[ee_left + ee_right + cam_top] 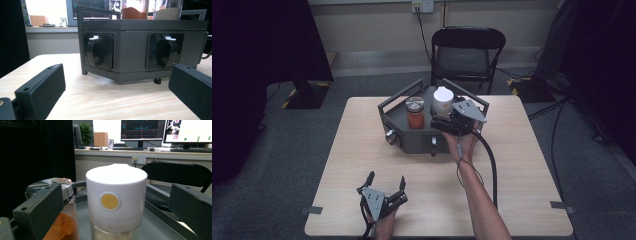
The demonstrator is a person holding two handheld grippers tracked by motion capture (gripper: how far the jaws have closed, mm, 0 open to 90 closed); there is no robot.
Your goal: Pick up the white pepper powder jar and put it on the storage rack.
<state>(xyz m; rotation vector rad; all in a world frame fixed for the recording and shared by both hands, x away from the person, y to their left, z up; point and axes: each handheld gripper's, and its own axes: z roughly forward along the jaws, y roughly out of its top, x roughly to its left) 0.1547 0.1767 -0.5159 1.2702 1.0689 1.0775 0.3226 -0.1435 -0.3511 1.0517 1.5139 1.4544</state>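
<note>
The white-capped jar [116, 202] stands upright on the grey rack [412, 142], long axis vertical, its yellow dot facing the right gripper [447, 122]. That gripper's jaws gape wide either side of the cap, not touching. An orange spice jar [414, 114] stands just beside. The left gripper [387, 192] rests wide open on the table [532, 165].

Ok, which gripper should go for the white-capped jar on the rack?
Right. The right gripper is already at the grey rack, jaws open on either side of the white-capped jar without touching it. The left gripper rests open near the table's front edge, well short of the rack.
</note>
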